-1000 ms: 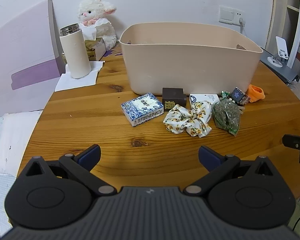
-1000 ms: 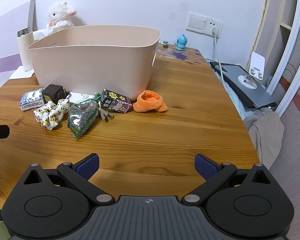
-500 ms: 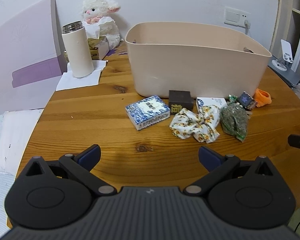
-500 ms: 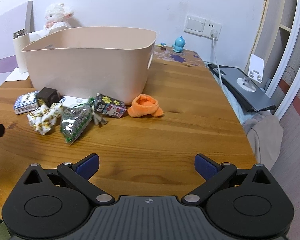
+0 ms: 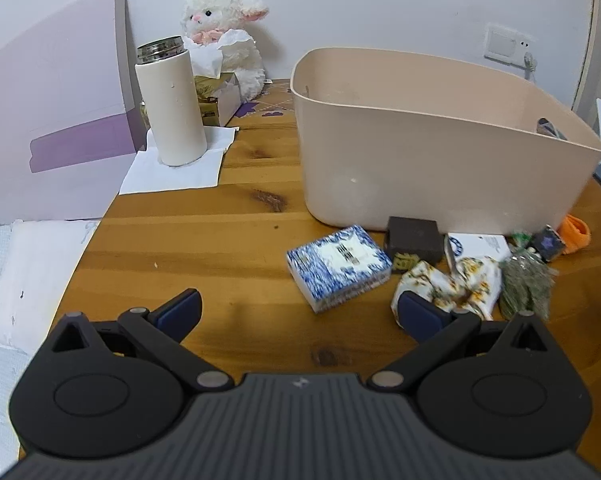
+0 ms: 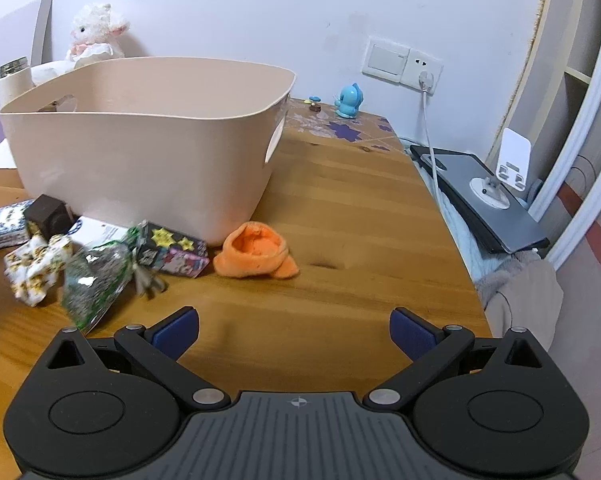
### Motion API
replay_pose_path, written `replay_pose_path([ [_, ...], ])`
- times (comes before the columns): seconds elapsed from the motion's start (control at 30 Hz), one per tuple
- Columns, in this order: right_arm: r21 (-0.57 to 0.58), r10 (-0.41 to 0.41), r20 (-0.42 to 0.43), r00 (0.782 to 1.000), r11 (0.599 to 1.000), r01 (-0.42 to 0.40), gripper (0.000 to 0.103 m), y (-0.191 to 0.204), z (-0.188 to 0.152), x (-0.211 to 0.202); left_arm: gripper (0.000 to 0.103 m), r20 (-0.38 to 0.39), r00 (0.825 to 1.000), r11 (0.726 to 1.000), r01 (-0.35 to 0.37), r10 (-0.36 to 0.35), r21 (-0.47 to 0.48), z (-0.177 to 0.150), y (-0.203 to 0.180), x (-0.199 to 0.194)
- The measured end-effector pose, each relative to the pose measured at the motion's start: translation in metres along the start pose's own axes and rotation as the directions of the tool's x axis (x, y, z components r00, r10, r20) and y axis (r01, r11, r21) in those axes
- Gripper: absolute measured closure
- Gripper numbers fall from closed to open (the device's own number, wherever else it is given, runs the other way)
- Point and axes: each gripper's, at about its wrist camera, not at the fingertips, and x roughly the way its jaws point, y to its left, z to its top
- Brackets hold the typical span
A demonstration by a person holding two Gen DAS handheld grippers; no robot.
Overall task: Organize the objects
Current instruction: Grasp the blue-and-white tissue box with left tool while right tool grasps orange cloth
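White wall closes the back of both views, and a round wooden bench [image 5: 204, 248] fills the middle. On it stands a wide beige tub [image 5: 432, 152], open on top, most likely the place meant to take the loose things.

Those things lie in a row against the tub's near wall, in the right half of the left view: a blue-and-white box [image 5: 338, 266], a dark cube [image 5: 412, 240] touching the tub, a white card [image 5: 478, 244], a flowered cloth [image 5: 450, 286], a green foil bag [image 5: 526, 286], a starred black box [image 6: 172, 254] and an orange cloth [image 6: 256, 256]. They overlap one another, so lifting one may drag its neighbour.

Both pairs of tongs are spread wide and hold nothing. The left tongs [image 5: 298, 312] hang low over the lower centre of the frame, near the blue-and-white box, probably lining up on it. The right tongs [image 6: 294, 330] face bare wood in front of the orange cloth.

Open room lies to the left of the row and in front of it. The bench edge curves away at lower left above a bed [image 5: 24, 264], and at right above a grey slab [image 6: 484, 196]. A white flask [image 5: 172, 104] on paper and a plush lamb [image 5: 224, 36] stand at upper left, well apart from the row.
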Motion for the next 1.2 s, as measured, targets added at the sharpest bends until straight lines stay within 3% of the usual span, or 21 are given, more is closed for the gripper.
replay_pose_path([
  [0.4, 0.113, 0.071, -0.023, 0.997, 0.991, -0.068, 0.0, -0.021, 0.018, 0.046, 0.0, -0.045, 0.999, 1.0, 0.019, -0.019, -0.016, 0.013, -0.007, 0.037],
  [0.73, 0.101, 0.112, -0.047, 0.993, 0.989, -0.107, 0.002, -0.008, 0.026, 0.074, 0.0, -0.087, 0.996, 1.0, 0.018, -0.019, -0.01, 0.019, -0.019, 0.067],
  [0.97, 0.064, 0.129, -0.046, 0.991, 0.99, -0.126, 0.024, 0.003, 0.026, 0.077, 0.001, -0.101, 0.994, 0.998, 0.041, -0.045, -0.039, 0.018, -0.013, 0.073],
  [1.1, 0.041, 0.138, -0.027, 0.99, 0.99, -0.137, 0.04, 0.007, 0.024, 0.072, 0.017, -0.086, 0.995, 0.998, 0.053, -0.055, -0.021, 0.018, -0.014, 0.068],
  [1.17, 0.034, 0.141, -0.02, 0.99, 0.99, -0.14, 0.058, 0.008, 0.023, 0.069, 0.027, -0.079, 0.995, 0.998, 0.061, -0.062, -0.013, 0.018, -0.016, 0.066],
  [1.2, 0.031, 0.145, -0.019, 0.989, 0.989, -0.145, 0.062, 0.009, 0.022, 0.067, 0.028, -0.081, 0.995, 0.998, 0.061, -0.061, -0.01, 0.018, -0.017, 0.065],
])
